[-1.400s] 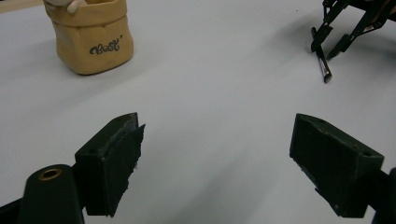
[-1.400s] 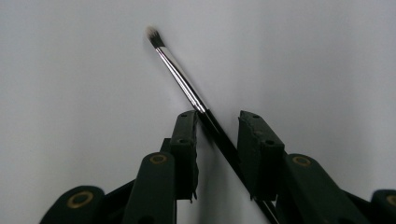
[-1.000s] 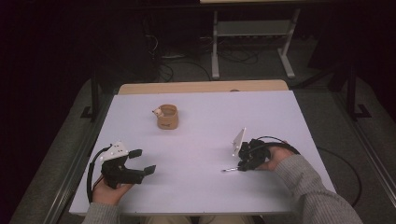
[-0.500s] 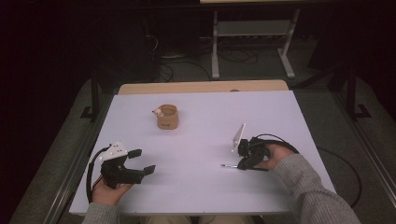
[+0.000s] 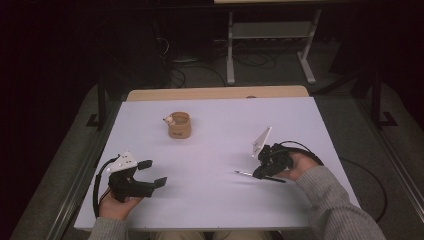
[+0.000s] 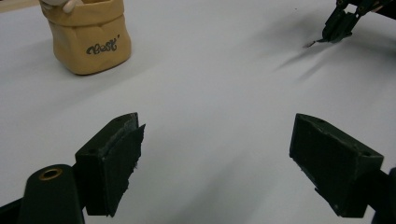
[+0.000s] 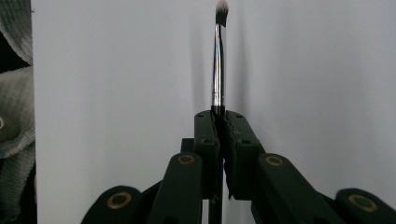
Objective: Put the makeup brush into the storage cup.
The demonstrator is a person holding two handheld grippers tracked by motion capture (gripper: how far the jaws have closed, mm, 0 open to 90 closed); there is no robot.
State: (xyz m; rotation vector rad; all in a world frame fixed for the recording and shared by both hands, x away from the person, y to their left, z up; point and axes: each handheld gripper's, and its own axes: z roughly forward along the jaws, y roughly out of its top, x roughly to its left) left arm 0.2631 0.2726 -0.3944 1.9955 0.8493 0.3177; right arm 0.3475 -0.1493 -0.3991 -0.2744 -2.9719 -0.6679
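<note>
Between matte jaws, slim chrome-ferruled brush

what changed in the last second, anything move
Almost nothing. The right gripper, shut on the makeup brush, shifted very slightly with its hand. The left gripper stayed open and in place, and the tan pouch did not move.

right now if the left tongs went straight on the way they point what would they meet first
Judging by the left gripper view, the left tongs stand open over bare table. The tan pouch sits off to one side, the right tongs to the other. The way looks free, though depth is hard to judge.
</note>
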